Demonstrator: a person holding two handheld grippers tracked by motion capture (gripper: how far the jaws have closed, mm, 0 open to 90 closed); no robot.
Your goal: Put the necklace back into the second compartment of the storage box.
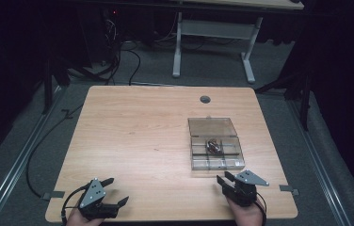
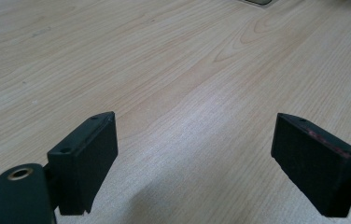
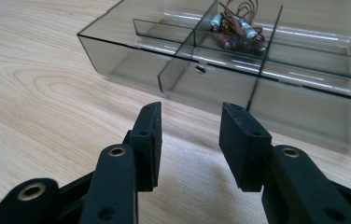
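We're parked at the near edge of the pale wooden desk (image 1: 137, 136), left hand-held gripper (image 2: 194, 154) spread wide and empty, right hand-held gripper (image 3: 190, 140) parted, holding nothing. Just beyond it sits the smoky clear plastic compartment box (image 3: 131, 60), lid open, small wired parts (image 3: 236, 28) inside; we'd go in slow and square.

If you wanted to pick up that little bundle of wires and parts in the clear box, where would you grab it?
Probably from straight above, closing on the raised middle of the wire bundle. It lies in one compartment of the clear box, whose lid is folded back, so the top is free. The divider walls around it would block a sideways approach. The right gripper, open and nearest, seems the likelier one.
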